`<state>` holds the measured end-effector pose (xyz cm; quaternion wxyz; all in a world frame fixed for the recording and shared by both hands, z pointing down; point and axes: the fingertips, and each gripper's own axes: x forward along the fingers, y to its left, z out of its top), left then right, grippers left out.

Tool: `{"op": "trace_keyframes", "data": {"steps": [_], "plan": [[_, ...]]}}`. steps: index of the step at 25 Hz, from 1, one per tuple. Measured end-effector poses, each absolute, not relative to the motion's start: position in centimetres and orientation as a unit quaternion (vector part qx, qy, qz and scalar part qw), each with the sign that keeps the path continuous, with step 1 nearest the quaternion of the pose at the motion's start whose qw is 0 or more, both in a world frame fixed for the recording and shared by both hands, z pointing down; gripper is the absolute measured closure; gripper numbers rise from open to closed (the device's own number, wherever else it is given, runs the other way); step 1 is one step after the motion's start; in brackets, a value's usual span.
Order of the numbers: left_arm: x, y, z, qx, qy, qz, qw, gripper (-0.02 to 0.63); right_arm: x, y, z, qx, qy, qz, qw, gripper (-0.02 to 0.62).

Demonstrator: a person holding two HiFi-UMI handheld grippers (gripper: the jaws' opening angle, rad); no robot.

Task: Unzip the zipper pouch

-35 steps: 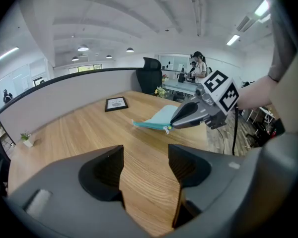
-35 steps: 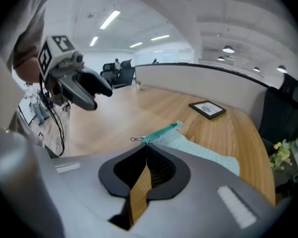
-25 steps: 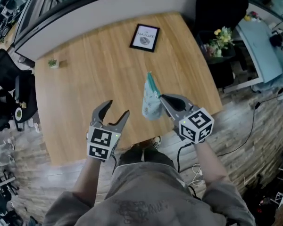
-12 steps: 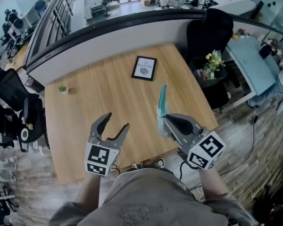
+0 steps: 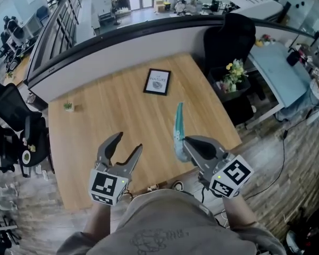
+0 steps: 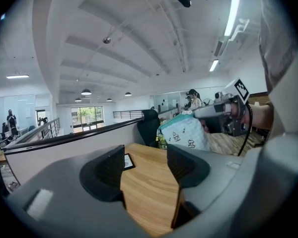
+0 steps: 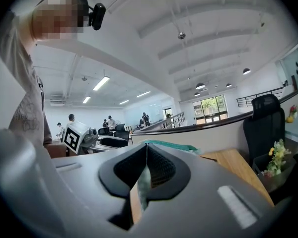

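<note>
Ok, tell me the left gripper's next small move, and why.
Probably bring the left gripper across to the pouch and close on its teal zipper edge. The right gripper is shut on the pouch, holding it above the table, while the left stands open and empty.

Nothing is reading clearly from where I'm standing. A framed print is lying on the worktop, its lettering too small to make out. The left gripper and right gripper are showing black-and-white square markers, no letters. The pouch is showing tiny printed figures, none legible.
</note>
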<state>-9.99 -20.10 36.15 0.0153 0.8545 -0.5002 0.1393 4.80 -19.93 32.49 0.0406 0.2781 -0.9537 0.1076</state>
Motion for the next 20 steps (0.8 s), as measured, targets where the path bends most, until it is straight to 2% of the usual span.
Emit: {"op": "trace_keyframes", "data": {"steps": [6,9,13,14,17,20], "plan": [[-4.5,-18.8,33.8,0.906,-0.401,0.137,-0.011,0.341,4.9,-19.8,32.7,0.27,-0.956,0.102,0.056,0.581],[-1.9,-18.6,32.4,0.92,-0.361,0.141,-0.061,0.371,4.9,-19.5,32.8,0.263,-0.957,0.101,0.061,0.581],[1.3,-18.2,31.5,0.934,-0.31,0.142,-0.11,0.376,5.0,-19.3,33.1,0.257,-0.959,0.1,0.071,0.581],[1.9,-18.0,31.5,0.936,-0.302,0.142,-0.114,0.388,5.0,-19.2,33.2,0.255,-0.959,0.1,0.074,0.581],[2.8,-17.5,32.3,0.937,-0.289,0.156,-0.117,0.48,5.0,-18.8,33.6,0.25,-0.959,0.097,0.087,0.581],[3.3,-17.0,33.5,0.939,-0.273,0.178,-0.107,0.479,5.0,-18.4,34.0,0.244,-0.96,0.097,0.097,0.581]]}}
